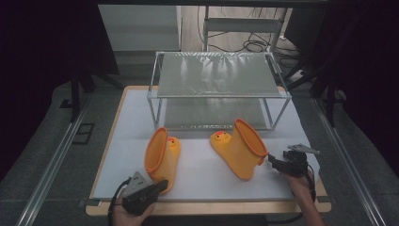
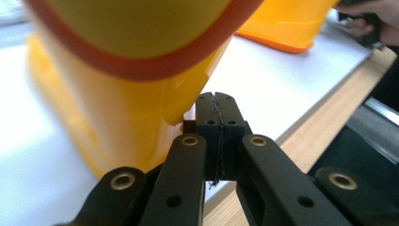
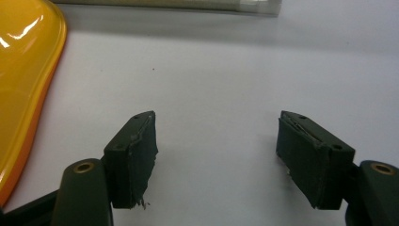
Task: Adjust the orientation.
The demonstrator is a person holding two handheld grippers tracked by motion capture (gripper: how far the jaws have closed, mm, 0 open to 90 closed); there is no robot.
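Two yellow rubber boots with orange rims and duck faces rest on the white mat [image 1: 202, 179]. My left gripper [image 1: 164, 184] sits at the front of the left boot [image 1: 162, 160]. In the left gripper view its jaws [image 2: 217, 101] are shut with nothing between them, right beside that boot's shaft [image 2: 117, 103]; I cannot tell whether they touch. My right gripper [image 1: 271, 160] is just right of the right boot [image 1: 242, 150]. Seen in the right gripper view, the gripper [image 3: 216, 150] is open over bare mat, with the boot's rim [image 3: 23, 80] at its left.
A two-level metal shelf rack [image 1: 219, 75] stands at the back of the mat. The wooden table edge [image 1: 207, 207] runs along the front. The second boot [image 2: 287, 28] and a hand [image 2: 376, 19] show far off in the left gripper view.
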